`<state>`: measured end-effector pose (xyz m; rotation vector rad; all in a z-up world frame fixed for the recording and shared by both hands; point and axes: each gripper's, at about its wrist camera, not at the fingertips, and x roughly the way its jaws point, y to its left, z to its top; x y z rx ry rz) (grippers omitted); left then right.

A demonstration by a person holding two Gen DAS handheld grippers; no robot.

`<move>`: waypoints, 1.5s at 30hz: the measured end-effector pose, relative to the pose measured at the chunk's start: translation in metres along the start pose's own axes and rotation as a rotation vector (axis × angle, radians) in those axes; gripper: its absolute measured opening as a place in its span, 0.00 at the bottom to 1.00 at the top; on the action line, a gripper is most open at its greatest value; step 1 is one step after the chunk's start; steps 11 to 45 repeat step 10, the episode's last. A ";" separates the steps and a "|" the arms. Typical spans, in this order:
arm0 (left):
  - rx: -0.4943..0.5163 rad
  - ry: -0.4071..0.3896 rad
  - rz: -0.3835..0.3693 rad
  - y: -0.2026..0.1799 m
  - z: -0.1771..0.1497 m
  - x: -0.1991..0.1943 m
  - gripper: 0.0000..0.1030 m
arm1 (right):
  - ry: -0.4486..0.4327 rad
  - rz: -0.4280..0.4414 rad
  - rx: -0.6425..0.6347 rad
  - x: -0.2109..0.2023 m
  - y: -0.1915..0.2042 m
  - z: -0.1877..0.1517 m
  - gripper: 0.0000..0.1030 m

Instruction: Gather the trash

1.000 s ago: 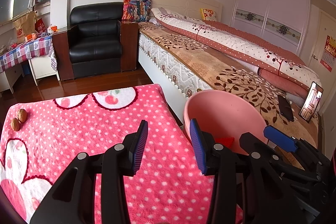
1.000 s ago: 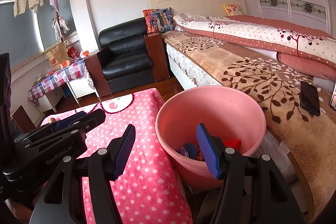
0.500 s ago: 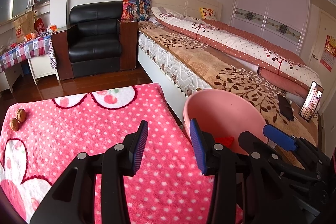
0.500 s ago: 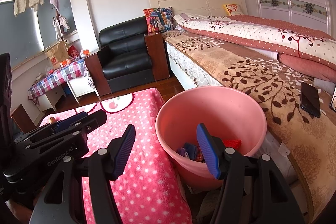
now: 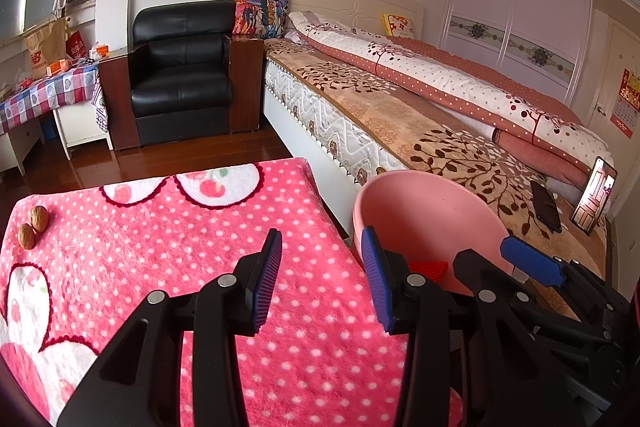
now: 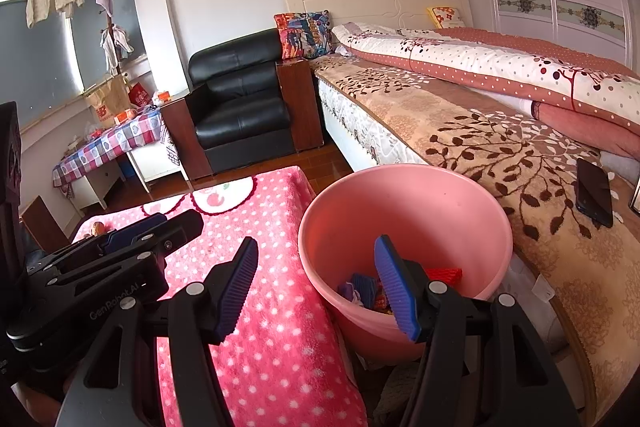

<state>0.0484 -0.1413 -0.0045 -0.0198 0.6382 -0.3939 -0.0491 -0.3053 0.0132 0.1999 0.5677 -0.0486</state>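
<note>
A pink bucket (image 6: 404, 211) stands on the floor between the table and the bed, with red, blue and purple trash (image 6: 362, 287) in its bottom; it also shows in the left wrist view (image 5: 428, 211). My left gripper (image 5: 322, 277) is open and empty above the pink polka-dot tablecloth (image 5: 160, 251). My right gripper (image 6: 316, 287) is open and empty, over the table's right edge and the bucket's rim. Two walnuts (image 5: 34, 225) lie at the table's far left corner.
A bed (image 6: 500, 131) runs along the right, with a dark phone (image 6: 594, 191) on its blanket and an upright lit phone (image 5: 594, 195) nearby. A black armchair (image 5: 182, 75) stands at the back. A cluttered checked side table (image 5: 44, 91) is at far left.
Both views have drifted very slightly; the walnuts sit a little higher in the left wrist view. Both grippers stay open and empty.
</note>
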 end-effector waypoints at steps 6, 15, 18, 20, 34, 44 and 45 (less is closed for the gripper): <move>-0.006 0.007 0.018 0.006 0.000 0.004 0.41 | 0.009 0.003 -0.010 0.003 0.002 -0.003 0.58; -0.022 0.009 0.032 0.013 0.001 0.005 0.41 | 0.018 0.013 -0.019 0.007 0.006 -0.004 0.58; -0.022 0.009 0.032 0.013 0.001 0.005 0.41 | 0.018 0.013 -0.019 0.007 0.006 -0.004 0.58; -0.022 0.009 0.032 0.013 0.001 0.005 0.41 | 0.018 0.013 -0.019 0.007 0.006 -0.004 0.58; -0.022 0.009 0.032 0.013 0.001 0.005 0.41 | 0.018 0.013 -0.019 0.007 0.006 -0.004 0.58; -0.022 0.009 0.032 0.013 0.001 0.005 0.41 | 0.018 0.013 -0.019 0.007 0.006 -0.004 0.58; -0.022 0.009 0.032 0.013 0.001 0.005 0.41 | 0.018 0.013 -0.019 0.007 0.006 -0.004 0.58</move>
